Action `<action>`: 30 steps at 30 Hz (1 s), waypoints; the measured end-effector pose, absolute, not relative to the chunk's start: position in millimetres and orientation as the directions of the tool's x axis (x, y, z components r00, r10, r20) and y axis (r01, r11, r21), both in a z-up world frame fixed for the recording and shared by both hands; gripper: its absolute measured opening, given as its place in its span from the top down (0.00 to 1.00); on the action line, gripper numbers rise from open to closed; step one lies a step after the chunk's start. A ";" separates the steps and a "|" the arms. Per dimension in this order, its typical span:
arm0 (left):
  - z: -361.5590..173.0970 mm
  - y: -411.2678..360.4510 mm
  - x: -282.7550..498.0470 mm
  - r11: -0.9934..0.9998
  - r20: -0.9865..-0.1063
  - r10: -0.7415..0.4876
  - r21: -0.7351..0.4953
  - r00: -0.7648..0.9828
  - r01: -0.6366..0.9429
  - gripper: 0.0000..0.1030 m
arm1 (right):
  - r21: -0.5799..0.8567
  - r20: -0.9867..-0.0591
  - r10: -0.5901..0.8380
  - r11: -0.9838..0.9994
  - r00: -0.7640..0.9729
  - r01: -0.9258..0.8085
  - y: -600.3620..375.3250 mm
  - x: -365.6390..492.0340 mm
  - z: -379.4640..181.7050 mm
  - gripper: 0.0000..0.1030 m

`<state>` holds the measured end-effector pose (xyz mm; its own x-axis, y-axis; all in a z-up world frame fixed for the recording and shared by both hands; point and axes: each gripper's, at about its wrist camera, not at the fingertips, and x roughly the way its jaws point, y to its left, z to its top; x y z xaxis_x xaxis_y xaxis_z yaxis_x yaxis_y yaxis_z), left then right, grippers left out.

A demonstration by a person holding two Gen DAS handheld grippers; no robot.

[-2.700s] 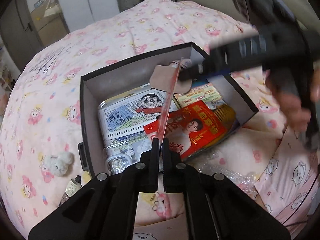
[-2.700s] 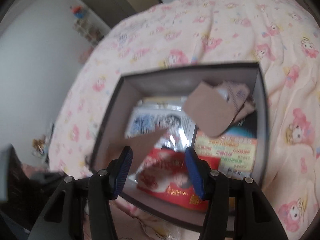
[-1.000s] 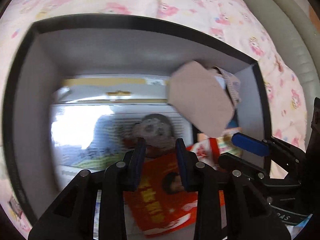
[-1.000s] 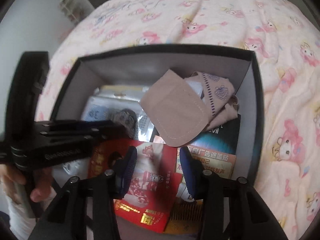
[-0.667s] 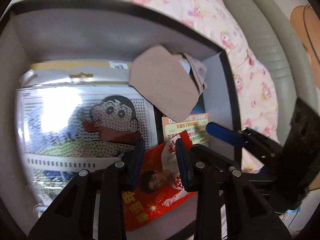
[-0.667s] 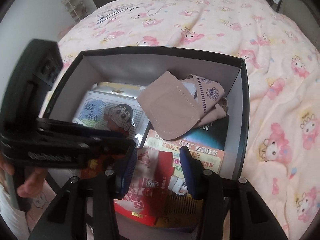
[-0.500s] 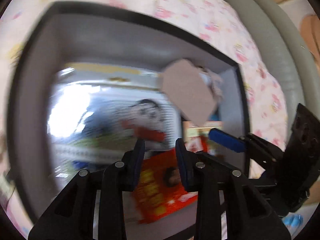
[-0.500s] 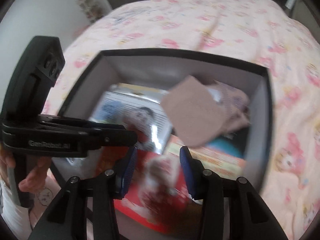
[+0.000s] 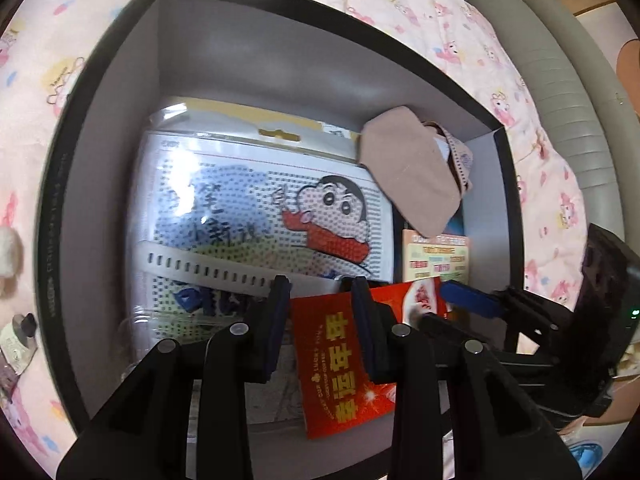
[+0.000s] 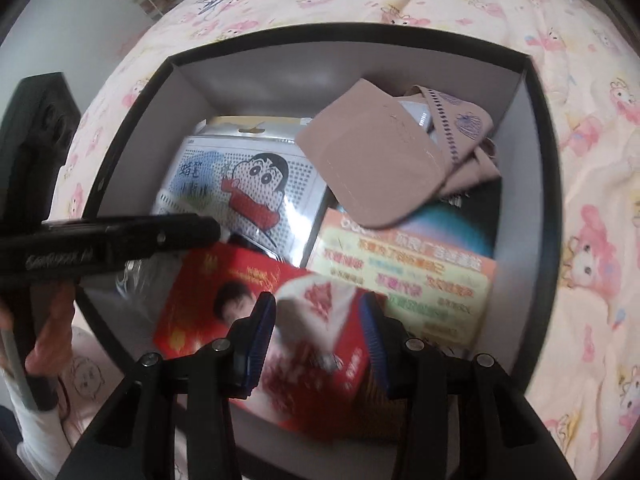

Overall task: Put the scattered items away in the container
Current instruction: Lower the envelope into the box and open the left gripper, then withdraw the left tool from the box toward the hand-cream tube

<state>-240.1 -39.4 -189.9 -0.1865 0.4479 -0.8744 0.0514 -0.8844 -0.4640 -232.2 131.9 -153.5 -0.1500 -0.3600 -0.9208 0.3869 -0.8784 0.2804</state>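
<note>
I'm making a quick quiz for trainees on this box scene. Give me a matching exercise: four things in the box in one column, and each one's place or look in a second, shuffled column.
Things
1. cartoon pack
2. beige pouch
3. red packet
4. yellow card

Descriptions
A. shows a person's photo, nearest the right gripper
B. clear wrap, boy with a red scarf
C. cloth, lying on top toward the far right corner of the box
D. rows of small coloured text, partly under the pouch

Pairs: 1-B, 2-C, 3-A, 4-D
</note>
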 end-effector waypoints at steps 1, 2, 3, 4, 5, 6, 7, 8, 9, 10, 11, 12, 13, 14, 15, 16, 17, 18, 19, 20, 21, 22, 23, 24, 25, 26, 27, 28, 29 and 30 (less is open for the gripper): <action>-189.2 -39.3 -239.5 -0.880 -0.870 0.456 -0.472 -0.188 0.048 0.70 | 0.297 -0.911 -0.378 -0.878 -0.162 0.375 134.8 -232.4 -149.7 0.62; -188.7 -39.0 -239.2 -0.875 -0.864 0.467 -0.483 -0.190 0.046 0.70 | 0.306 -0.904 -0.388 -0.880 -0.178 0.364 137.0 -232.9 -146.2 0.62; -189.1 -38.7 -239.0 -0.865 -0.854 0.483 -0.499 -0.192 0.044 0.70 | 0.307 -0.899 -0.393 -0.881 -0.192 0.361 138.0 -233.0 -143.3 0.62; -191.4 -39.3 -239.0 -0.852 -0.842 0.505 -0.521 -0.187 0.047 0.70 | 0.308 -0.895 -0.397 -0.880 -0.205 0.360 138.3 -233.2 -140.6 0.62; -195.6 -39.9 -239.3 -0.829 -0.823 0.542 -0.557 -0.170 0.055 0.70 | 0.308 -0.893 -0.398 -0.880 -0.209 0.361 138.0 -234.3 -139.8 0.62; -198.8 -40.8 -239.5 -0.805 -0.802 0.576 -0.590 -0.158 0.065 0.70 | 0.308 -0.895 -0.396 -0.881 -0.206 0.359 137.2 -235.1 -140.7 0.62; -200.5 -41.5 -241.8 -0.792 -0.791 0.590 -0.606 -0.160 0.075 0.70 | 0.310 -0.896 -0.395 -0.883 -0.203 0.352 137.3 -236.0 -142.4 0.62; -200.2 -43.7 -244.0 -0.786 -0.787 0.593 -0.612 -0.172 0.087 0.70 | 0.317 -0.894 -0.398 -0.886 -0.204 0.340 137.9 -236.9 -143.6 0.62; -198.2 -47.1 -244.3 -0.785 -0.786 0.589 -0.612 -0.189 0.097 0.70 | 0.327 -0.889 -0.405 -0.888 -0.214 0.323 138.8 -237.2 -142.8 0.62; -195.4 -49.6 -244.4 -0.788 -0.787 0.581 -0.607 -0.207 0.101 0.70 | 0.338 -0.882 -0.413 -0.891 -0.228 0.304 140.5 -236.7 -141.2 0.62; -193.3 -50.4 -244.5 -0.791 -0.789 0.574 -0.604 -0.218 0.099 0.70 | 0.344 -0.877 -0.418 -0.890 -0.236 0.298 141.8 -235.0 -139.6 0.62; -193.1 -49.1 -244.4 -0.791 -0.788 0.577 -0.605 -0.215 0.095 0.70 | 0.343 -0.877 -0.419 -0.889 -0.236 0.303 141.0 -233.1 -138.5 0.62; -194.5 -46.6 -243.9 -0.788 -0.786 0.583 -0.608 -0.204 0.092 0.70 | 0.333 -0.881 -0.413 -0.889 -0.233 0.313 137.8 -231.3 -138.3 0.62; -197.3 -42.8 -243.2 -0.788 -0.787 0.588 -0.609 -0.184 0.088 0.70 | 0.319 -0.887 -0.401 -0.891 -0.228 0.324 134.8 -229.4 -138.8 0.62; -200.5 -40.8 -240.4 -0.790 -0.791 0.590 -0.607 -0.162 0.083 0.70 | 0.304 -0.894 -0.388 -0.893 -0.223 0.333 131.8 -227.5 -139.9 0.62; -203.4 -40.8 -237.5 -0.796 -0.796 0.586 -0.600 -0.149 0.077 0.69 | 0.293 -0.900 -0.378 -0.894 -0.219 0.339 129.6 -226.1 -141.5 0.62; -206.0 -43.8 -241.8 -0.803 -0.802 0.578 -0.592 -0.148 0.070 0.67 | 0.286 -0.904 -0.370 -0.896 -0.213 0.339 129.0 -225.2 -143.4 0.62; -205.8 -45.2 -246.0 -0.806 -0.804 0.576 -0.589 -0.150 0.064 0.64 | 0.281 -0.909 -0.362 -0.898 -0.206 0.338 129.3 -224.6 -145.4 0.62; -203.7 -44.3 -247.1 -0.804 -0.802 0.578 -0.591 -0.153 0.060 0.63 | 0.280 -0.912 -0.358 -0.900 -0.200 0.334 130.5 -224.3 -147.4 0.62; -201.9 -46.3 -247.9 -0.802 -0.799 0.579 -0.594 -0.159 0.063 0.64 | 0.282 -0.912 -0.359 -0.901 -0.200 0.330 132.8 -223.9 -148.3 0.62; -199.0 -50.0 -247.6 -0.805 -0.802 0.571 -0.589 -0.179 0.071 0.64 | 0.285 -0.910 -0.362 -0.901 -0.204 0.327 134.5 -224.0 -148.3 0.62; -194.2 -55.2 -245.4 -0.811 -0.805 0.559 -0.581 -0.201 0.070 0.64 | 0.290 -0.907 -0.365 -0.902 -0.209 0.319 135.7 -224.9 -148.3 0.62; -188.9 -58.0 -242.8 -0.814 -0.803 0.556 -0.578 -0.215 0.053 0.66 | 0.299 -0.903 -0.371 -0.904 -0.215 0.307 138.2 -225.5 -148.1 0.62; -184.3 -57.1 -240.5 -0.812 -0.796 0.564 -0.583 -0.219 0.027 0.71 | 0.310 -0.898 -0.381 -0.903 -0.219 0.297 140.5 -224.9 -147.2 0.62; -180.7 -55.6 -237.2 -0.810 -0.791 0.572 -0.586 -0.216 0.002 0.71 | 0.316 -0.894 -0.386 -0.902 -0.225 0.293 142.1 -223.5 -145.3 0.62; -178.3 -52.4 -234.0 -0.814 -0.793 0.572 -0.581 -0.211 -0.021 0.71 | 0.305 -0.896 -0.378 -0.906 -0.235 0.294 142.4 -221.7 -142.5 0.62; -177.3 -46.0 -231.5 -0.824 -0.802 0.562 -0.565 -0.202 -0.044 0.71 | 0.276 -0.903 -0.355 -0.911 -0.243 0.306 140.7 -219.9 -139.8 0.62; -178.0 -39.4 -229.1 -0.833 -0.813 0.551 -0.550 -0.185 -0.064 0.71 | 0.247 -0.910 -0.333 -0.914 -0.247 0.323 137.6 -218.6 -138.5 0.62; -179.5 -37.3 -225.5 -0.837 -0.821 0.547 -0.542 -0.165 -0.074 0.71 | 0.229 -0.915 -0.320 -0.913 -0.246 0.337 134.9 -217.4 -138.3 0.62; -182.3 -35.7 -222.8 -0.839 -0.827 0.544 -0.538 -0.145 -0.077 0.71 | 0.221 -0.919 -0.315 -0.910 -0.238 0.351 132.5 -216.2 -139.6 0.62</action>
<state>-222.8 -35.7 -182.3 -0.1447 0.5437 -0.8267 -0.0771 -0.8391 -0.5384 -216.2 132.5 -139.6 -0.2377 -0.3150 -0.9188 0.3507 -0.9100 0.2213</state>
